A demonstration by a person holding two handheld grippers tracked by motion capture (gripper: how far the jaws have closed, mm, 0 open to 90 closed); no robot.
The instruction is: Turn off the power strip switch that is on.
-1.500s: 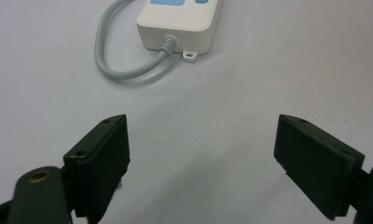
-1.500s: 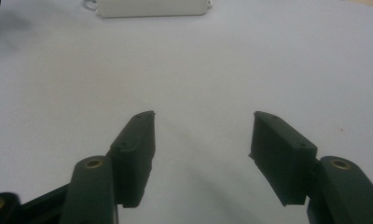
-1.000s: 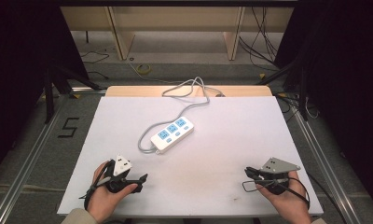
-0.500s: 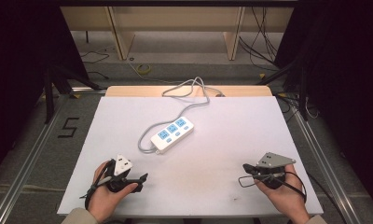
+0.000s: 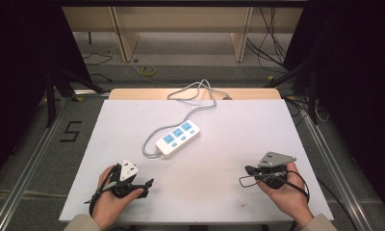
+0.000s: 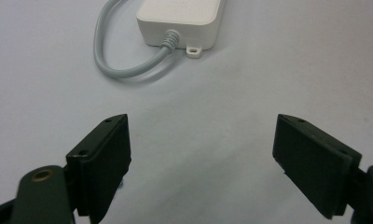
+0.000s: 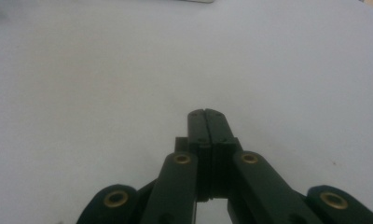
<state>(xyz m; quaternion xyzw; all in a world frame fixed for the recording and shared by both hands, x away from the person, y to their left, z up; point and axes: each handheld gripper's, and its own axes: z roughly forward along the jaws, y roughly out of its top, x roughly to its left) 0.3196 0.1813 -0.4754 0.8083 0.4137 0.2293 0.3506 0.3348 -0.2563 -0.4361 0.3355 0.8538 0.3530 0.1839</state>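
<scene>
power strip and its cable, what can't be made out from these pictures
- Power strip: high view, socket markings too small to read.
- Left gripper view: the strip's top is cut off by the upper edge.
- Cable: high view, its far end drops behind the table edge; plug hidden.

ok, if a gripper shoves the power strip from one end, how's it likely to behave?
The power strip looks like a rigid, flat plastic block, so it would probably slide on the smooth white table, not tip. Its grey cable, looped loosely off the far edge, seems floppy and may drag, likely making the strip pivot.
</scene>
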